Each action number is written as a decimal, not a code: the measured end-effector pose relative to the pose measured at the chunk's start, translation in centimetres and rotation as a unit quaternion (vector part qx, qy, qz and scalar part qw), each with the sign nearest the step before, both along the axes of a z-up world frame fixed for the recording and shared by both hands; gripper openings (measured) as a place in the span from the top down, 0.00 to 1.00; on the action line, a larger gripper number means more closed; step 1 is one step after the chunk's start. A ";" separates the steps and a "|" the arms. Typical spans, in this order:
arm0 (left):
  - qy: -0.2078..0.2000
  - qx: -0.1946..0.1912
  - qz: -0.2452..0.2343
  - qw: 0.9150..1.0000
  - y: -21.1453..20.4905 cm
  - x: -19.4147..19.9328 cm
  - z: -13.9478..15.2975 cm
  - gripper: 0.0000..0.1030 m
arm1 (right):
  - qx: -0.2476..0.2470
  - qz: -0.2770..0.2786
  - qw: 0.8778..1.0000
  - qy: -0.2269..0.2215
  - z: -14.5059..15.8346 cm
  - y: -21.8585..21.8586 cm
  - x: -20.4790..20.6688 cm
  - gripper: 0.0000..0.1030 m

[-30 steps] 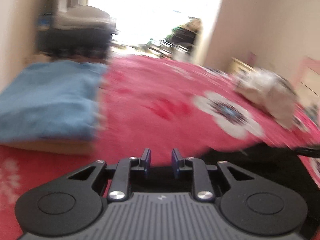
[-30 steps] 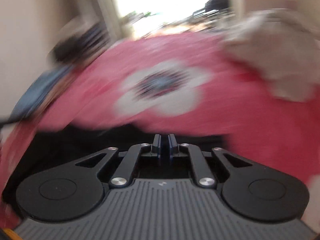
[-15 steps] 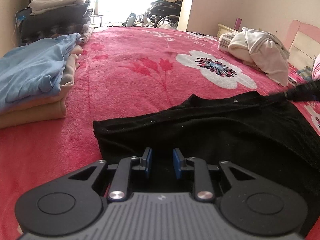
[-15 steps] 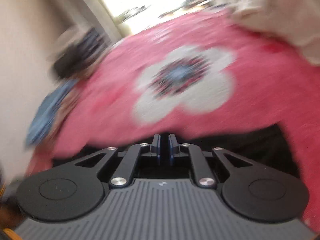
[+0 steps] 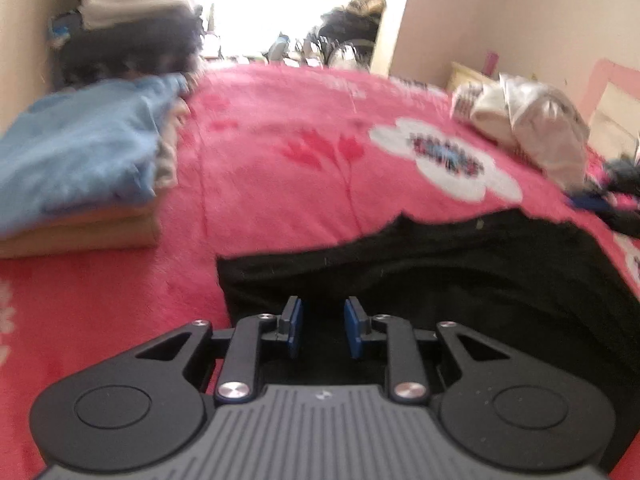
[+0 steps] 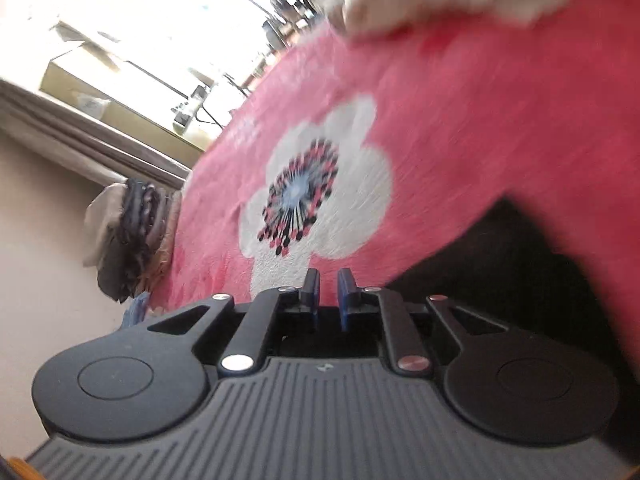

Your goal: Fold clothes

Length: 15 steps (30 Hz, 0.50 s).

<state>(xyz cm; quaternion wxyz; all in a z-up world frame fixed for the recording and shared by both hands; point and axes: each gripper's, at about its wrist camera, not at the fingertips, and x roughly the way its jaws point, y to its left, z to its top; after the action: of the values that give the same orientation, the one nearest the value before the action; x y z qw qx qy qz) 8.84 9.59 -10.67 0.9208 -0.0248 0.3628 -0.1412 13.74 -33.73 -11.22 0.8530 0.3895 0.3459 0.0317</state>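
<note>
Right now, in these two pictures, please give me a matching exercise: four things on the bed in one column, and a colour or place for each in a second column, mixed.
Things:
1. garment under the left gripper
2. top piece of the folded stack
3. crumpled clothes pile
4. printed flower

Descriptions:
A. light blue, at the left side of the bed
B. white petals, on the pink blanket
C. black, spread flat
D. cream and beige, unfolded, at the far right

Pairs: 1-C, 2-A, 3-D, 4-B
</note>
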 end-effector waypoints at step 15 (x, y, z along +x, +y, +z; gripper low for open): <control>0.091 0.027 -0.097 0.991 -3.2 -10.7 -1.3 0.75 | -0.049 0.034 0.993 0.105 -2.8 -4.9 -15.6 0.94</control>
<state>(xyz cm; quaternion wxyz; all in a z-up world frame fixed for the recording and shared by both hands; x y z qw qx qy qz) -1.83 6.43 -11.94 0.8664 0.0224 0.4494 -0.2168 -1.83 -38.66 -14.05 0.8285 0.3367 0.4475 0.0032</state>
